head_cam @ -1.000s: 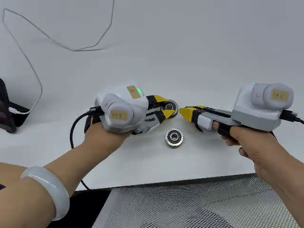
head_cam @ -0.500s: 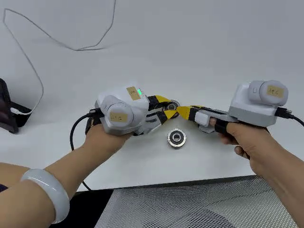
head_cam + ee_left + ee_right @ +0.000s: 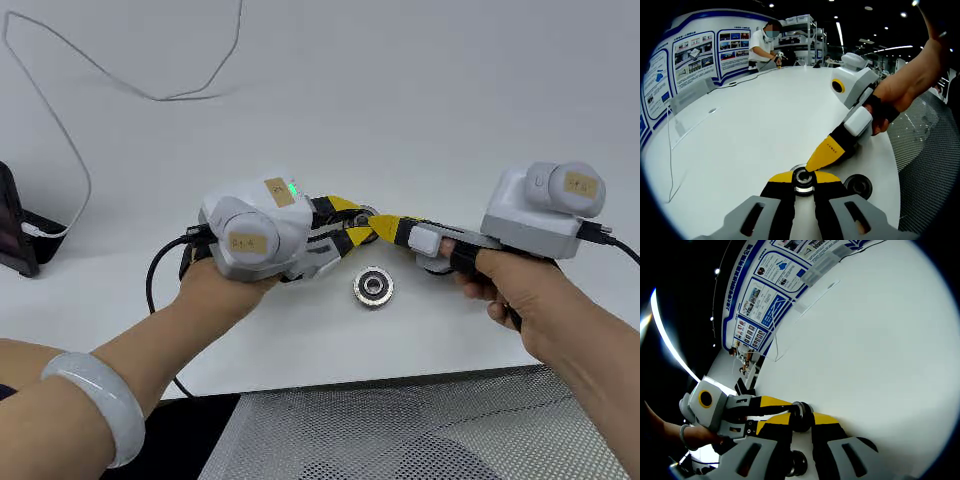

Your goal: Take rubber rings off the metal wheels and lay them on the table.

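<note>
A small metal wheel with a dark rubber ring (image 3: 804,178) is held just above the white table, with my left gripper (image 3: 804,176) shut on it; the same wheel (image 3: 801,415) appears in the right gripper view. My right gripper (image 3: 801,419) has come in from the right, and its yellow tips flank and touch the same wheel's rim. In the head view the left gripper (image 3: 356,230) and the right gripper (image 3: 380,227) meet tip to tip. A second wheel (image 3: 372,286) lies flat on the table just in front of them.
The white table (image 3: 420,120) stretches far back. A grey cable (image 3: 60,130) loops over its far left, and a dark device (image 3: 12,235) stands at the left edge. A mesh surface (image 3: 400,430) lies below the table's front edge.
My right gripper has moved left to the wheel held by the left gripper, and its tips now touch it. The left gripper and the wheel on the table have stayed put.
</note>
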Motion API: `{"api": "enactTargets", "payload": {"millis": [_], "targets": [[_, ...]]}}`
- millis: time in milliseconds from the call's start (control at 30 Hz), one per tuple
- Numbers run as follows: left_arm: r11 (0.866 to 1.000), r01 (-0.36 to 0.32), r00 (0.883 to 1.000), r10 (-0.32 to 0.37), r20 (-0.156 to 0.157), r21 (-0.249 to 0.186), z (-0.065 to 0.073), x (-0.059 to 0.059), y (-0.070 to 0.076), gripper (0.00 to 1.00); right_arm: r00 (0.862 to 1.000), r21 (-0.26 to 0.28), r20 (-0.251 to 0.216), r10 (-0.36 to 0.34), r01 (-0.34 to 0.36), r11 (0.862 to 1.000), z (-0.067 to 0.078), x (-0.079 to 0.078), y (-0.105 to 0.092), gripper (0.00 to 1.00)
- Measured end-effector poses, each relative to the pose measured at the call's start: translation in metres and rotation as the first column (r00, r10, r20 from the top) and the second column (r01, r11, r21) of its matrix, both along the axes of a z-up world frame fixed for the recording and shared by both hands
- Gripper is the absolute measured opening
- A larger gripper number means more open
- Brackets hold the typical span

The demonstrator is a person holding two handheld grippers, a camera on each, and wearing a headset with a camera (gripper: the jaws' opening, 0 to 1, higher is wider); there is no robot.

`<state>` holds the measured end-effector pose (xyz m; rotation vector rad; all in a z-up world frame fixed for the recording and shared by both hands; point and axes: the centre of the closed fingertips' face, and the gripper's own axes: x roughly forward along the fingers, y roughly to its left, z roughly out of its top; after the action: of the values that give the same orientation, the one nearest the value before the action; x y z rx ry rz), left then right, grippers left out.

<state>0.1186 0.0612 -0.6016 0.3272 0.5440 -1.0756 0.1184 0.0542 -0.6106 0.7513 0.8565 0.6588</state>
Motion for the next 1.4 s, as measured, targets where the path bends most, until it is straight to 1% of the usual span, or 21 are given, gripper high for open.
{"api": "enactTargets", "payload": {"millis": [233,333,633,833,933,967,1000,1067,1100,1200,1400], "targets": [[1.0,-0.001,1.0,0.001,-0.001,-0.003,-0.0002,-0.0003,0.0003,0.13,1.0,0.01,-0.002,0.003,-0.003,1.0,0.0029,-0.0018,0.0006,0.15],[1.0,0.0,1.0,0.0,-0.001,-0.004,-0.0008,-0.0001,0.0009,0.13,1.0,0.006,0.005,-0.003,0.003,1.0,0.0053,-0.0026,-0.0019,0.13],[1.0,-0.002,1.0,0.002,-0.002,-0.005,-0.0013,0.0002,0.0015,0.13,1.0,-0.02,0.023,0.004,-0.003,1.0,0.0031,-0.0019,-0.0061,0.05],[1.0,-0.002,1.0,0.002,-0.003,-0.008,-0.0007,-0.0002,0.0007,0.13,0.999,-0.025,0.031,0.008,-0.007,1.0,0.0035,-0.0006,-0.0055,0.04],[1.0,-0.002,1.0,0.002,-0.003,-0.007,-0.0008,0.0,0.0008,0.13,1.0,-0.028,0.028,0.014,-0.014,1.0,0.0034,-0.0005,-0.0039,0.04],[1.0,-0.003,1.0,0.003,-0.003,-0.008,-0.0008,0.0,0.0008,0.13,1.0,-0.02,0.024,0.018,-0.017,1.0,0.004,-0.0007,-0.0023,0.05],[1.0,-0.004,1.0,0.004,-0.004,-0.009,-0.0009,0.0001,0.0009,0.13,0.999,-0.026,0.027,0.018,-0.017,1.0,0.004,-0.0003,-0.0017,0.06],[1.0,-0.004,1.0,0.004,-0.004,-0.01,-0.001,0.0001,0.0009,0.13,0.999,-0.051,0.043,0.029,-0.027,0.998,0.0029,-0.0004,-0.0035,0.04],[1.0,-0.004,1.0,0.004,-0.004,-0.01,-0.001,0.0001,0.0008,0.13,0.998,-0.05,0.048,0.029,-0.027,0.998,0.0042,-0.0002,-0.0031,0.04],[1.0,-0.003,1.0,0.003,-0.002,-0.011,-0.001,0.0001,0.0006,0.13,0.996,-0.079,0.072,0.045,-0.039,0.996,0.0057,-0.0001,-0.003,0.02],[1.0,-0.003,1.0,0.003,-0.003,-0.01,-0.0006,-0.0002,-0.0002,0.13,0.995,-0.09,0.081,0.057,-0.049,0.995,0.0085,0.0001,-0.002,0.02]]}}
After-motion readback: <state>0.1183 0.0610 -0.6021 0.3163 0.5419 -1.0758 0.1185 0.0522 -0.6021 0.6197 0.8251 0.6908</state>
